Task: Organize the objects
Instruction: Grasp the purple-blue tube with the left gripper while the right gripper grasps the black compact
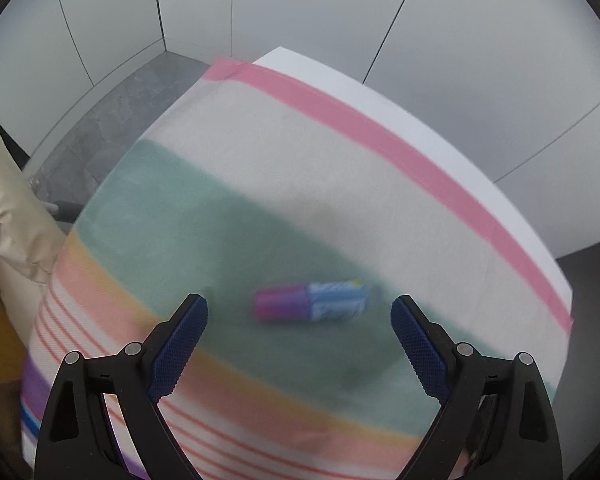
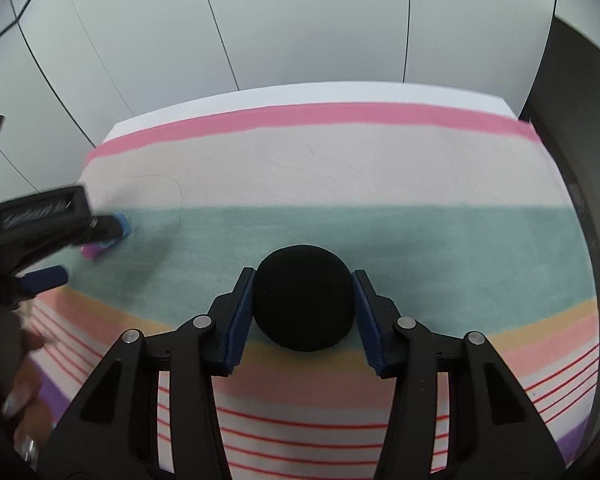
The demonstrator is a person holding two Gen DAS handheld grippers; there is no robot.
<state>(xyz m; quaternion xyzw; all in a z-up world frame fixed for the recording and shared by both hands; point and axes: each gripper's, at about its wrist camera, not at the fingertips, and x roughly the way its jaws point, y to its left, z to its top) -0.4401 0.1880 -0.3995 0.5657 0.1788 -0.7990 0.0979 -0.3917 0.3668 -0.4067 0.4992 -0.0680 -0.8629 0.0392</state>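
The right gripper (image 2: 303,300) has its jaws clamped on a black round object (image 2: 303,298) for lifting; the left gripper (image 1: 300,312), jaws apart, straddles the pink-and-blue marker (image 1: 311,301) on the striped cloth (image 1: 260,160).

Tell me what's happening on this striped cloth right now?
A person holds a two-finger tool in each hand over a table covered by a striped cloth. The right tool has its pads against both sides of a round black object on the green stripe. The left tool is open, its fingers either side of a small pink and blue packet lying on the cloth, not yet gripping it.
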